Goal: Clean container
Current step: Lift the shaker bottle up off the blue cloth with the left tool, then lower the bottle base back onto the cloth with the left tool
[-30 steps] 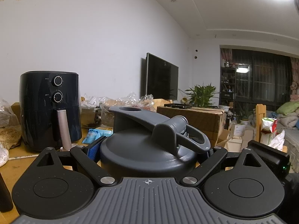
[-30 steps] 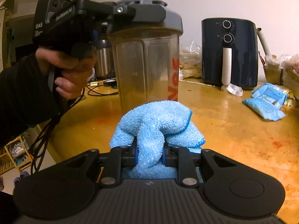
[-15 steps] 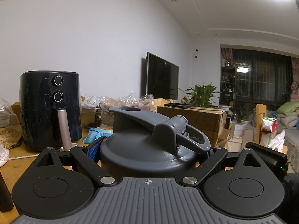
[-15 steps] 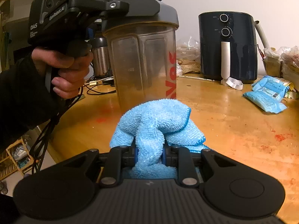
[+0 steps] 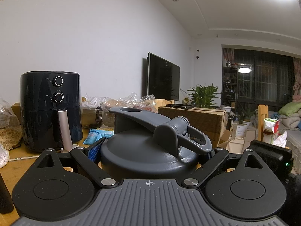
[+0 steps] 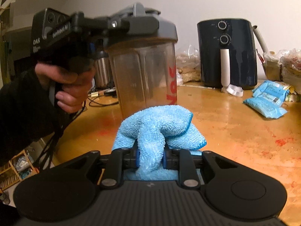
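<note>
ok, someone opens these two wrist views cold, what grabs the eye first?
Probably the blue cloth bunched in the right gripper, dead centre and low in the right wrist view. Just behind it stands the clear shaker bottle, the left gripper clamped around its grey lid, which fills the left wrist view. The dark air fryer sits further back on the wooden table.

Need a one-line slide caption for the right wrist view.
Right gripper clamps a blue cloth before the lidded shaker bottle, gripped at its lid by the left gripper.
</note>
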Motion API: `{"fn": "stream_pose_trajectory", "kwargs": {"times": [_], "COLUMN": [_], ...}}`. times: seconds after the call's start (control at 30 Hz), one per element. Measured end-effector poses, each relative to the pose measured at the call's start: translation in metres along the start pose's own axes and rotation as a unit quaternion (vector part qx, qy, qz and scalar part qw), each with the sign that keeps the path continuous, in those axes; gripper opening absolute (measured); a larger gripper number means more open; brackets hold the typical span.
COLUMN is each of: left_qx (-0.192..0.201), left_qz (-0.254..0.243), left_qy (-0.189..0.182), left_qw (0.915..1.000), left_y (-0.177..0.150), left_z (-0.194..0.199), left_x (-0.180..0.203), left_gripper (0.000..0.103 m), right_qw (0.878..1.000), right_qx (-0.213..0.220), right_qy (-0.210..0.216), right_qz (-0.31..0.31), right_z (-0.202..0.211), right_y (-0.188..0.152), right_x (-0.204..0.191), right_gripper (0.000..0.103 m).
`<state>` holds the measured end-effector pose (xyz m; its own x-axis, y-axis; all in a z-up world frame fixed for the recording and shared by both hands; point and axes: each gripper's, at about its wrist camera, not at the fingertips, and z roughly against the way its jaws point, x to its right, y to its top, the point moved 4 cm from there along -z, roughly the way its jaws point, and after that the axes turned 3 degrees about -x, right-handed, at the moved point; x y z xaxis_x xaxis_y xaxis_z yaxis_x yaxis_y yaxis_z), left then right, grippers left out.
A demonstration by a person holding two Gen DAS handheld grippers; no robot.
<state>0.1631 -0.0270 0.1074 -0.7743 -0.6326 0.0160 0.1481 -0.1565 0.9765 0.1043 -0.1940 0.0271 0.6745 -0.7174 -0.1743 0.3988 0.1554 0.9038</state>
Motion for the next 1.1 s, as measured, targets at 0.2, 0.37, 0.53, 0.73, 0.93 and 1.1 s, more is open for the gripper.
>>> {"fn": "stream_pose_trajectory", "kwargs": {"times": [0.2, 0.37, 0.53, 0.73, 0.93, 1.1], "left_qx": [0.0, 0.0, -0.001, -0.002, -0.002, -0.002], "left_qz": [0.0, 0.0, 0.0, 0.0, -0.001, -0.001], "left_qy": [0.0, 0.001, 0.001, 0.001, 0.001, 0.001], "left_qw": [1.0, 1.0, 1.0, 1.0, 1.0, 1.0], "left_y": [0.0, 0.0, 0.001, 0.002, 0.003, 0.004], "left_z": [0.0, 0.001, 0.001, 0.001, 0.0, -0.001], "left_x": [0.0, 0.001, 0.002, 0.001, 0.001, 0.002], "left_gripper": [0.095, 0.095, 0.095, 0.095, 0.095, 0.095], "right_qw": [1.0, 0.999, 0.998, 0.995, 0.991, 0.989], "right_qx": [0.026, 0.044, 0.068, 0.098, 0.133, 0.145], "right_qy": [-0.001, -0.001, -0.003, -0.006, -0.007, -0.008], "right_qz": [0.002, 0.005, 0.011, 0.016, 0.024, 0.032], "right_z": [0.009, 0.016, 0.024, 0.034, 0.042, 0.045], "right_y": [0.011, 0.021, 0.031, 0.042, 0.05, 0.05], "right_x": [-0.003, -0.005, -0.007, -0.01, -0.013, -0.015], "right_gripper": [0.017, 0.017, 0.017, 0.017, 0.017, 0.017]}}
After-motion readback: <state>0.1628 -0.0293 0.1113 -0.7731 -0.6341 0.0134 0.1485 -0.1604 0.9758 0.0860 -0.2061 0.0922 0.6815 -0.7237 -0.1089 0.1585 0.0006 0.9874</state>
